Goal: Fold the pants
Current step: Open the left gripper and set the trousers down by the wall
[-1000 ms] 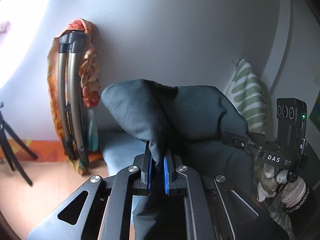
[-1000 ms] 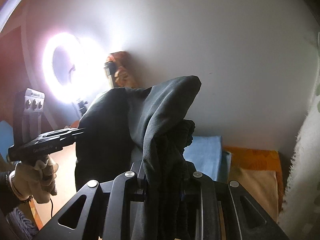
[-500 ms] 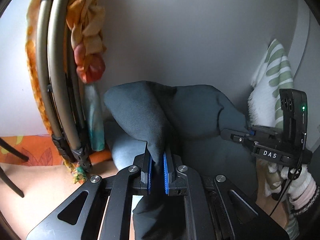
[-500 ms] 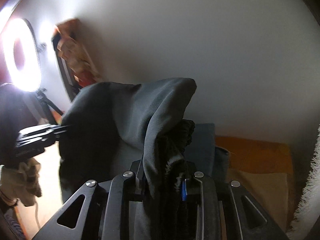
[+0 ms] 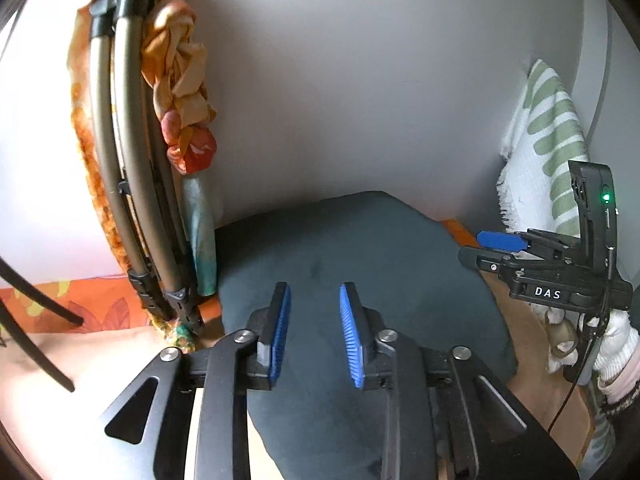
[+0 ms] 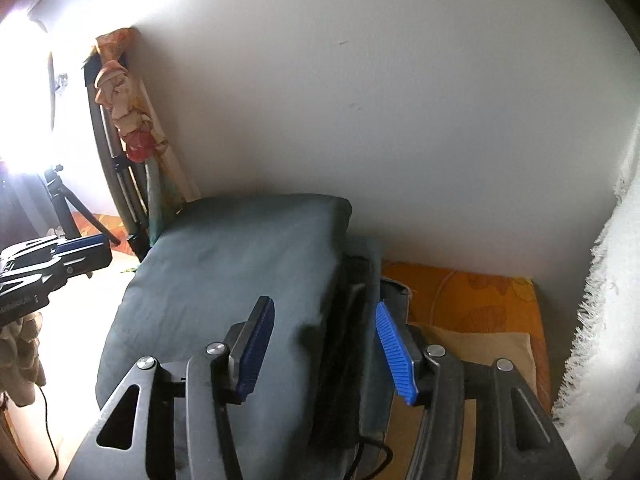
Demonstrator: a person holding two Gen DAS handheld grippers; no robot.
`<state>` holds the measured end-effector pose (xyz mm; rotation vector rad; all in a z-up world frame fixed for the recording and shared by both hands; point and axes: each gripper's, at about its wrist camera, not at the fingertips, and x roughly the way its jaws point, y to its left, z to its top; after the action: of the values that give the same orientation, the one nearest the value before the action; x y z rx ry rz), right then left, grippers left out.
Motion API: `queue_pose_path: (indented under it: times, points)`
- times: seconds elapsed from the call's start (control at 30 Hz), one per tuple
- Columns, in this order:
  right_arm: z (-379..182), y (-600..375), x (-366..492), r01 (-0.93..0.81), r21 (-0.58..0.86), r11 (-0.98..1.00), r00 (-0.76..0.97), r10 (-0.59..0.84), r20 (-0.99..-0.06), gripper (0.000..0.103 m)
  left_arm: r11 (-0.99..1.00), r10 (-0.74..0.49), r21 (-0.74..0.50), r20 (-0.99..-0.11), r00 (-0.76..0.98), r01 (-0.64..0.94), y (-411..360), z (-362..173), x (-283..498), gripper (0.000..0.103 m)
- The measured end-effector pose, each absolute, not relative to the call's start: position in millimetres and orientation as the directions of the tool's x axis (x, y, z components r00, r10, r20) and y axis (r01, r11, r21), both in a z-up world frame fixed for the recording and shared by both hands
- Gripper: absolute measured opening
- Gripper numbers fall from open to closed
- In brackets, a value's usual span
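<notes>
Pants [image 5: 360,264], dark teal, folded flat, beneath both grippers [image 5: 314,330] [image 6: 324,346], jaws just parted, nothing clamped.

My dark folded pants [image 6: 224,280] lie flat on the orange flowered sheet [image 6: 472,300] of the surface below me, against the wall. A tan folded cloth [image 6: 480,356] lies on that sheet just to their right.

left claw [image 5: 314,334] just opened, right claw [image 6: 326,350] wider

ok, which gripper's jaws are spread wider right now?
The right gripper: its blue pads stand clearly further apart than the left gripper's. Both are open over the folded pants.
</notes>
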<state>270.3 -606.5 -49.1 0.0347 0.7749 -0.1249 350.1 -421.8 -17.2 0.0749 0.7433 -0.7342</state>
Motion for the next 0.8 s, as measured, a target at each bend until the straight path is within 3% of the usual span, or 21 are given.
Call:
queue_pose_path:
  times: [0.17, 0.2, 0.27, 0.43, 0.5, 0.53, 0.57, 0.63, 0.8]
  points:
    - [-42.5, -599.2, 244.8, 0.135, -0.002, 0.991, 0.720, -0.099, -0.687, 0.056, 0.746, -0.589, -0.174, -0.622, 0.516, 0.642, -405.7, -2.6, 324.2, 0.025]
    - [-40.4, -595.8, 236.7, 0.134, -0.005, 0.991, 0.724, -0.102, -0.683, 0.056, 0.745, -0.591, -0.173, -0.618, 0.518, 0.644, -399.7, 1.3, 320.3, 0.027]
    - [-34.7, -586.7, 227.5, 0.134, -0.013, 0.991, 0.728, -0.108, -0.677, 0.056, 0.746, -0.593, -0.171, -0.609, 0.527, 0.643, -391.1, 8.0, 309.2, 0.043]
    - [-18.0, -571.4, 191.0, 0.134, -0.020, 0.991, 0.751, -0.114, -0.650, 0.056, 0.737, -0.604, -0.160, -0.593, 0.533, 0.657, -378.9, 21.1, 277.0, 0.045]
    - [-13.0, -563.2, 177.7, 0.132, -0.022, 0.991, 0.761, -0.116, -0.638, 0.057, 0.735, -0.605, -0.155, -0.590, 0.535, 0.660, -374.4, 24.7, 265.2, 0.052]
    - [-10.1, -557.2, 169.8, 0.130, -0.029, 0.991, 0.768, -0.119, -0.629, 0.060, 0.736, -0.606, -0.154, -0.584, 0.540, 0.659, -370.4, 27.7, 258.2, 0.057]
    - [-7.7, -551.9, 164.4, 0.134, -0.039, 0.990, 0.772, -0.129, -0.622, 0.070, 0.736, -0.608, -0.153, -0.578, 0.545, 0.659, -367.2, 30.6, 251.7, 0.061]
    - [-3.7, -541.3, 150.6, 0.145, -0.057, 0.988, 0.789, -0.150, -0.596, 0.081, 0.738, -0.612, -0.157, -0.565, 0.553, 0.657, -361.6, 35.8, 239.1, 0.064]
    - [4.4, -515.9, 119.0, 0.164, -0.060, 0.985, 0.812, -0.169, -0.559, 0.085, 0.750, -0.602, -0.153, -0.562, 0.568, 0.643, -347.4, 42.4, 212.5, 0.074]
